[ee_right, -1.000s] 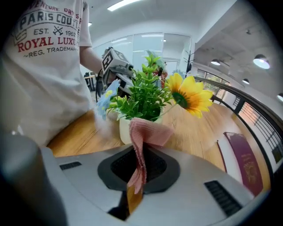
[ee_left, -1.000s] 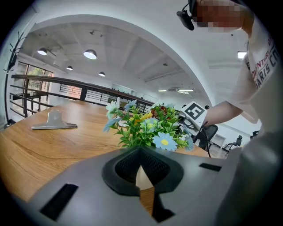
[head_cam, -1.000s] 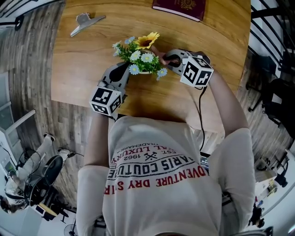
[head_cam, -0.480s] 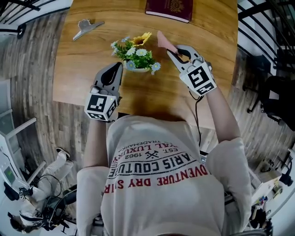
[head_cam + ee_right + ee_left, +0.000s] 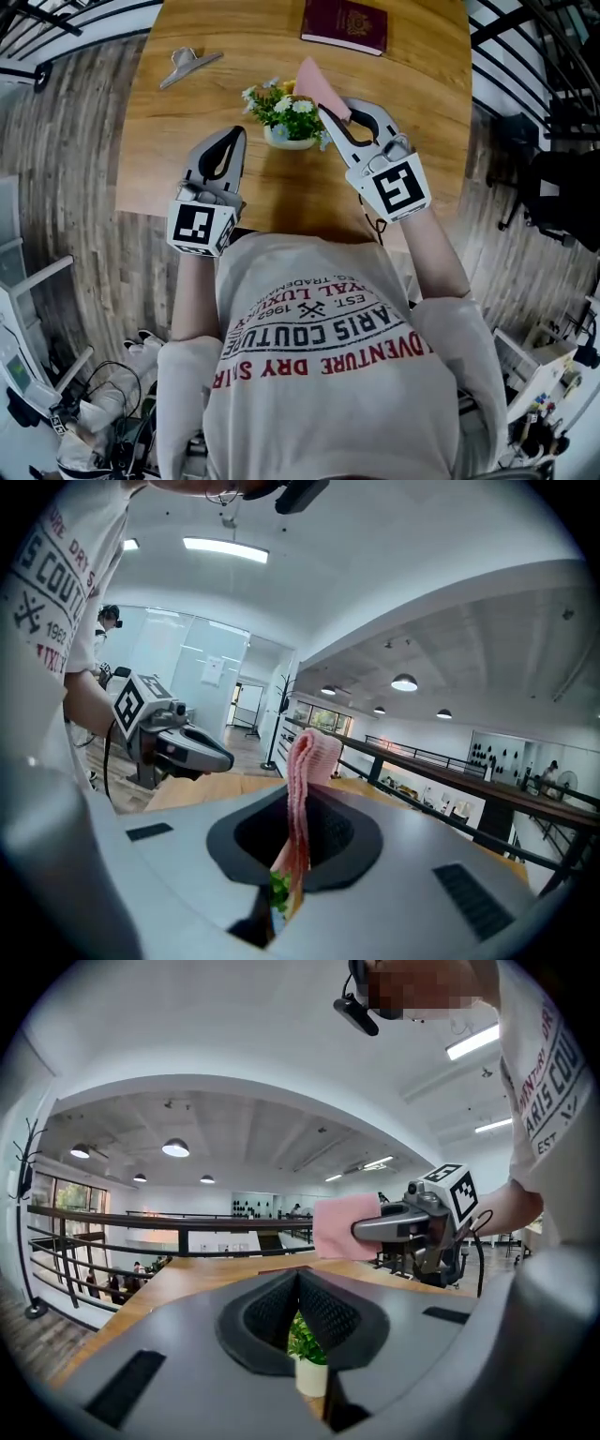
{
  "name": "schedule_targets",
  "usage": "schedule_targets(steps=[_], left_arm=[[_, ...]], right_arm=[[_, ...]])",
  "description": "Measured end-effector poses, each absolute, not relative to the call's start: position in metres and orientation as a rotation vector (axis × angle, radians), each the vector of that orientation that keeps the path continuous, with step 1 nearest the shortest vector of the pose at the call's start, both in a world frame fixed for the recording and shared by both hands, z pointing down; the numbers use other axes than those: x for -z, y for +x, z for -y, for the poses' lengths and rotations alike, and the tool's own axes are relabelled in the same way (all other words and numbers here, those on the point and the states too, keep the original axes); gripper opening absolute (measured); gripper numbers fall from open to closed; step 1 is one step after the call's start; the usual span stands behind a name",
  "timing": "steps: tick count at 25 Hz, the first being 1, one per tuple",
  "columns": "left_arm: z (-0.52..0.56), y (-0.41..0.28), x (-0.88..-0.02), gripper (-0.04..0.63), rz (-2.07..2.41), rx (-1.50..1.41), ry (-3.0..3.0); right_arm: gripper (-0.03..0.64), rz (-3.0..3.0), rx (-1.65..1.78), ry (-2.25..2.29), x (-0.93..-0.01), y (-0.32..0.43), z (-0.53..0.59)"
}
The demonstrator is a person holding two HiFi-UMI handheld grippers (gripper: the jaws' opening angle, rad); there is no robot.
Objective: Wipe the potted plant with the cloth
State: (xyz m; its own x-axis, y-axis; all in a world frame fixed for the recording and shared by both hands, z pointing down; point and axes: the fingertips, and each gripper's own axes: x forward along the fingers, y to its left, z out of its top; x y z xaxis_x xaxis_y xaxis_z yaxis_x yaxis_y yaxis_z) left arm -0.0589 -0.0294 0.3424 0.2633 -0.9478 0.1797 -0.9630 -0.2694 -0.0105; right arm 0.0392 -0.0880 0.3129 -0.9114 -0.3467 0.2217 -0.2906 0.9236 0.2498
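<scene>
The potted plant (image 5: 286,117), with daisies and green leaves in a small white pot, stands on the wooden table (image 5: 169,131). My right gripper (image 5: 328,111) is shut on the pink cloth (image 5: 314,82) and holds it in the air, above and just right of the flowers. In the right gripper view the cloth (image 5: 305,789) stands up folded between the jaws, with green leaves (image 5: 278,890) below. My left gripper (image 5: 230,141) is shut and empty, raised to the left of the pot. The left gripper view shows the plant (image 5: 305,1344) below its jaws and the cloth (image 5: 345,1225) ahead.
A dark red book (image 5: 345,25) lies at the table's far edge. A metal clip (image 5: 187,66) lies at the far left. Black railings and wood-plank floor surround the table.
Both grippers have lifted up and away from the plant. The right one raised the pink cloth from beside the flowers into the air; the left pulled back from the pot.
</scene>
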Motion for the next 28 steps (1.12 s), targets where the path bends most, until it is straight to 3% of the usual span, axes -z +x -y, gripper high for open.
schedule_targets(steps=[16,28], left_arm=[[0.003,-0.18,-0.368,0.015,1.625,-0.314,2.462],[-0.017,-0.205,-0.422,0.015,1.402,-0.471,2.552]], right_arm=[[0.037,2.678,-0.075,0.653,-0.403,-0.102,0.025],[0.037,2.315,-0.283,1.124,-0.505,-0.091,0.047]])
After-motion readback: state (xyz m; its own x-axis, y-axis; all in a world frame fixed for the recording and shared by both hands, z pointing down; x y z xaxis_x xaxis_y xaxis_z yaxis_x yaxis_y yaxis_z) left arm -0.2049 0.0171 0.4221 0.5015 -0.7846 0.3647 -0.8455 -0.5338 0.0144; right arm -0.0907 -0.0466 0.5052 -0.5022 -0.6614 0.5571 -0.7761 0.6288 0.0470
